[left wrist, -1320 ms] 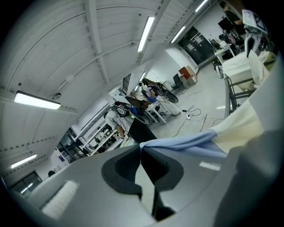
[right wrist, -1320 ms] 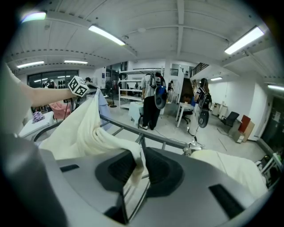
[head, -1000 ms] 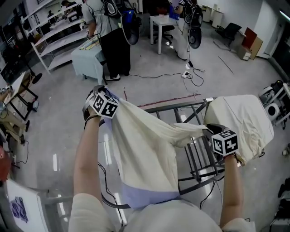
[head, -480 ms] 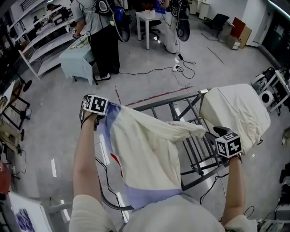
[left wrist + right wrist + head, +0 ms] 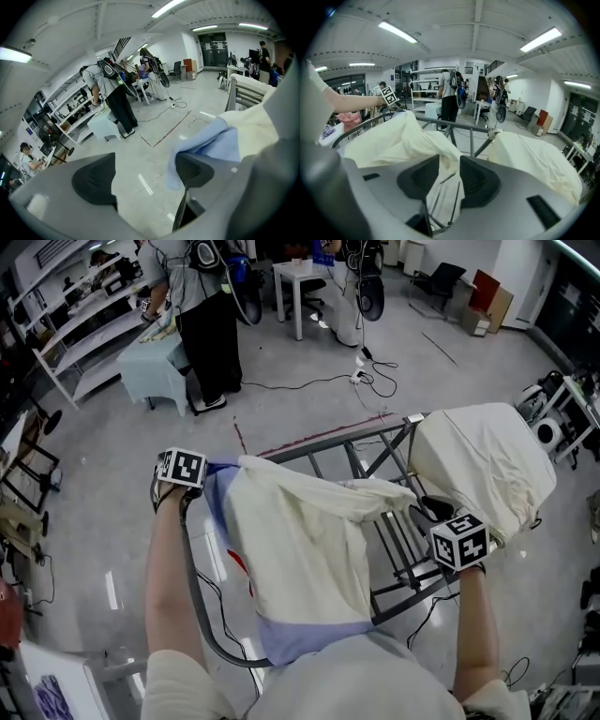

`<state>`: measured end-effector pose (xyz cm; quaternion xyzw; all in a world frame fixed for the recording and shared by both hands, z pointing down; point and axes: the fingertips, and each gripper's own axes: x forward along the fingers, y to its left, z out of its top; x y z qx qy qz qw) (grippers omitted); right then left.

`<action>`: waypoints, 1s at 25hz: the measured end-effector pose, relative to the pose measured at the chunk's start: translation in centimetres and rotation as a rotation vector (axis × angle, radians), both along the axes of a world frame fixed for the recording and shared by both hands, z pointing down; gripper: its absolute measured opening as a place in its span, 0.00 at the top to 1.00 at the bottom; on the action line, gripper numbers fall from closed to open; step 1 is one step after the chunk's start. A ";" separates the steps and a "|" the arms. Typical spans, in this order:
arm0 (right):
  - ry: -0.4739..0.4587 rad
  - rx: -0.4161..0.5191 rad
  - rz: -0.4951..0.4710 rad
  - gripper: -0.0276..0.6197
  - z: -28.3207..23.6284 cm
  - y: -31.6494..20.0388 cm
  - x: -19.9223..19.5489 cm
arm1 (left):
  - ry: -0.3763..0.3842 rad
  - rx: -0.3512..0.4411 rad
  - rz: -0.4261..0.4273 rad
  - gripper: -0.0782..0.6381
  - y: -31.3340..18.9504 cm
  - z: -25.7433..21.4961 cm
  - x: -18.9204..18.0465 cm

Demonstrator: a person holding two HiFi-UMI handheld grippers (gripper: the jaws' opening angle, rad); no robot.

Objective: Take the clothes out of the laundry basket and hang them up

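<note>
A cream garment (image 5: 300, 540) with a pale blue lining (image 5: 309, 638) lies draped over a grey metal drying rack (image 5: 375, 451). My left gripper (image 5: 183, 474) sits at the garment's left corner. Its jaws (image 5: 145, 173) have just been opening and now stand wide apart with nothing between them. A blue fold (image 5: 211, 145) lies just beyond the right pad. My right gripper (image 5: 427, 509) hovers over the rack at the garment's right tip. Its jaws (image 5: 451, 180) have just been closing to a narrow gap, and the cream cloth (image 5: 393, 138) lies beyond them, not pinched.
A second cream garment (image 5: 478, 465) hangs over the rack's right end. A dark curved hoop (image 5: 202, 615) runs along the floor by my left arm. A person (image 5: 206, 296) stands at the back beside shelves, near a white table (image 5: 305, 277). Cables (image 5: 375, 381) trail across the floor.
My left gripper has let go of the garment's corner, opened wide and sunk to the left. The garment has settled lower on the rack. My right gripper shifted a little along the rack.
</note>
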<state>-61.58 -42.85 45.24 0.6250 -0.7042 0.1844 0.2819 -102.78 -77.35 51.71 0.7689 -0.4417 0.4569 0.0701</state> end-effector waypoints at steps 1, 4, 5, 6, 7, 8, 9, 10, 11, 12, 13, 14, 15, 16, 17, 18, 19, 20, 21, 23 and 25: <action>-0.004 -0.001 -0.018 0.74 0.2 0.1 -0.8 | -0.005 0.005 -0.006 0.34 0.2 -0.1 -0.4; -0.021 -0.010 -0.065 0.75 0.8 0.4 -2.7 | -0.005 0.022 -0.019 0.34 0.8 -1.0 -1.0; -0.025 -0.012 -0.076 0.75 1.0 0.4 -3.2 | -0.003 0.030 -0.021 0.34 0.9 -1.4 -1.2; -0.029 -0.013 -0.085 0.75 1.2 0.3 -3.7 | 0.001 0.038 -0.024 0.34 0.9 -1.6 -1.5; -0.032 -0.012 -0.092 0.75 1.3 0.1 -4.1 | 0.005 0.047 -0.031 0.34 0.9 -1.9 -1.9; -0.035 -0.010 -0.098 0.75 1.3 -0.1 -4.5 | 0.009 0.056 -0.039 0.34 0.8 -2.2 -2.4; -0.036 -0.006 -0.105 0.75 1.3 -0.3 -4.9 | 0.012 0.065 -0.047 0.34 0.9 -2.5 -3.0; -0.036 -0.002 -0.111 0.75 1.2 -0.4 -5.2 | 0.017 0.074 -0.055 0.34 1.0 -2.9 -3.5; -0.035 0.002 -0.116 0.75 1.1 -0.6 -5.5 | 0.027 0.085 -0.063 0.34 1.2 -3.2 -3.9; -0.033 0.007 -0.120 0.75 1.0 -0.7 -5.6 | 0.042 0.099 -0.070 0.34 1.4 -3.6 -4.1; -0.032 0.011 -0.123 0.75 1.0 -0.7 -5.6 | 0.060 0.113 -0.076 0.34 1.7 -3.9 -4.1; -0.030 0.014 -0.126 0.76 1.1 -0.7 -5.6 | 0.077 0.125 -0.076 0.34 2.1 -4.1 -3.8; -0.030 0.016 -0.130 0.76 1.2 -0.6 -5.6 | 0.091 0.133 -0.071 0.34 2.7 -4.3 -3.4; -0.029 0.017 -0.135 0.76 1.2 -0.6 -5.6 | 0.105 0.139 -0.058 0.35 3.4 -4.5 -2.8; -0.026 0.016 -0.143 0.76 1.2 -0.6 -5.6 | 0.121 0.145 -0.039 0.35 4.1 -5.0 -1.8; -0.020 0.012 -0.154 0.76 1.3 -0.7 -5.5 | 0.142 0.148 -0.013 0.35 4.9 -5.5 -0.6; -0.011 0.007 -0.170 0.76 1.4 -0.9 -5.5 | 0.165 0.149 0.015 0.35 5.8 -6.0 0.7; -0.001 0.002 -0.190 0.76 1.6 -1.0 -5.5 | 0.188 0.150 0.041 0.36 6.8 -6.4 2.2; 0.010 -0.003 -0.215 0.76 1.8 -1.1 -5.6 | 0.213 0.157 0.061 0.41 7.9 -6.9 3.5; 0.033 -0.011 -0.276 0.76 2.5 -1.2 -6.3 | 0.274 0.180 0.098 0.58 10.5 -7.7 6.2; 0.068 -0.019 -0.355 0.76 3.3 -1.3 -7.3 | 0.344 0.180 0.140 0.61 13.5 -8.3 8.9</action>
